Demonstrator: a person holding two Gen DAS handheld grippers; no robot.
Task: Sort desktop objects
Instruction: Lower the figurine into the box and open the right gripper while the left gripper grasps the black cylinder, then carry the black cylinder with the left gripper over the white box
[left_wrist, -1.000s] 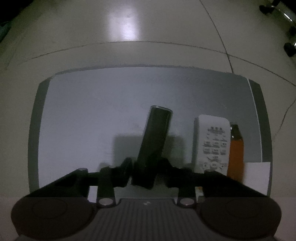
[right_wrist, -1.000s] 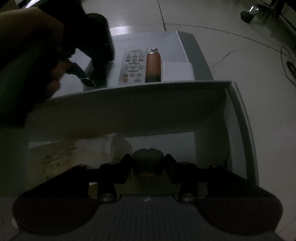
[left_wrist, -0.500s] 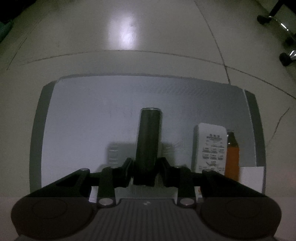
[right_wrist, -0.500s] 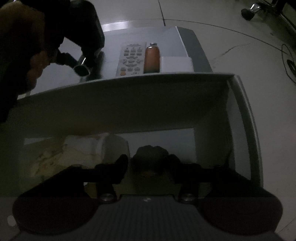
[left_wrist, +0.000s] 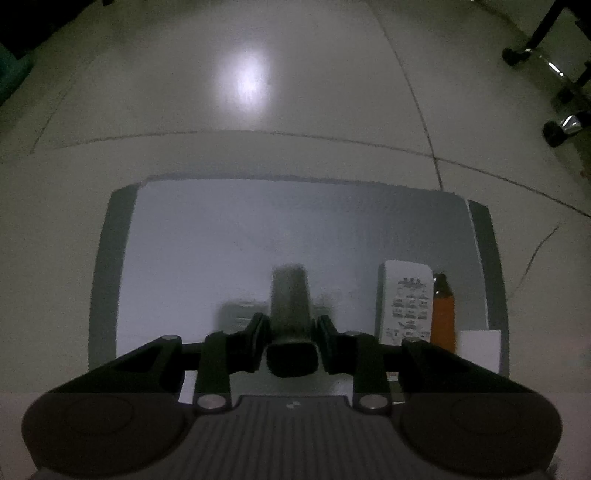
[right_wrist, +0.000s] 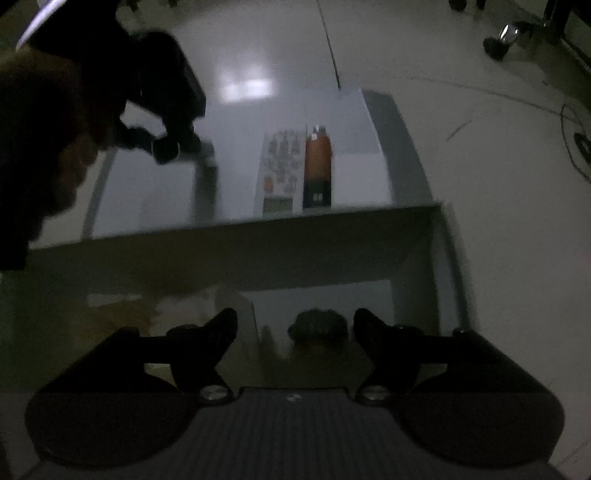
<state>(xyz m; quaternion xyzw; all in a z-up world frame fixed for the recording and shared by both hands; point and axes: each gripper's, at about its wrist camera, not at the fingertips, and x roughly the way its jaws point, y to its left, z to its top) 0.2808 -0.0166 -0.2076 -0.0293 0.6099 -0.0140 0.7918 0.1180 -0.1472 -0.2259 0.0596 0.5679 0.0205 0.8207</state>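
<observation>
Close to the right camera, the right gripper (right_wrist: 295, 328) points down into a box (right_wrist: 413, 295). Its jaws have just been opening, and now they stand wide apart. A small dark lump (right_wrist: 317, 326) sits low between them, but no finger touches it. It looks like it was let go here because the box is where sorted things go.

The left gripper (left_wrist: 291, 325) squeezes a dark tube (left_wrist: 290, 299) tight near its end, so the tube does not slip while it hangs over the table (left_wrist: 221, 240).

Farther back, a white remote (left_wrist: 406, 299) and an orange bottle (left_wrist: 443, 314) lie side by side near the table's right edge. I think they wait their turn.
</observation>
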